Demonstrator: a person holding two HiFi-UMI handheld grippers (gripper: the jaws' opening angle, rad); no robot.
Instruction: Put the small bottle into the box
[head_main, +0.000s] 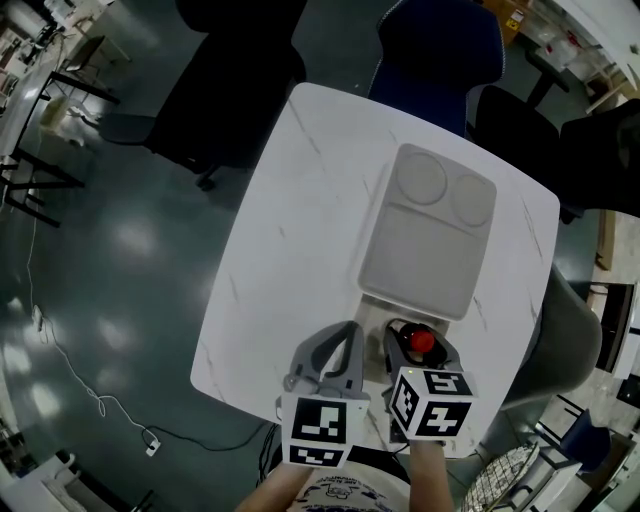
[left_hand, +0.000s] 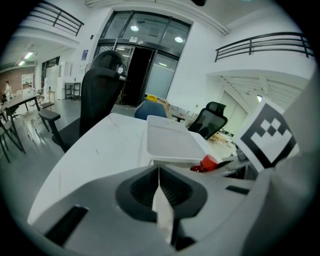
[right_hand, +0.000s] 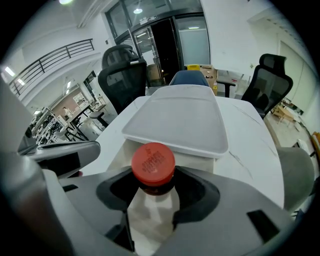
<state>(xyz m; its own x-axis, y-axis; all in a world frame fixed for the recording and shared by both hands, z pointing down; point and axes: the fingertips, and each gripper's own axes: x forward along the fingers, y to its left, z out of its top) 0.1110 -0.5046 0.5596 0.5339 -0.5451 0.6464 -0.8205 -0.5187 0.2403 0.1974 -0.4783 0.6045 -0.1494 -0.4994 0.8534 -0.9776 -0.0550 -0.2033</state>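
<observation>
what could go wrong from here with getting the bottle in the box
The box looks shut, so the small bottle may just hit its top. The right gripper grips it only near the neck, so it could swing or slip. The left gripper is shut and off the box.

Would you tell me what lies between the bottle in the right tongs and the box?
Nothing: in the right gripper view the bottle, clamped in the right tongs, sits just before the box, no object between.

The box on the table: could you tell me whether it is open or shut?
Shut: the box has its white lid lying flat across the whole top in every view, with no opening showing.
</observation>
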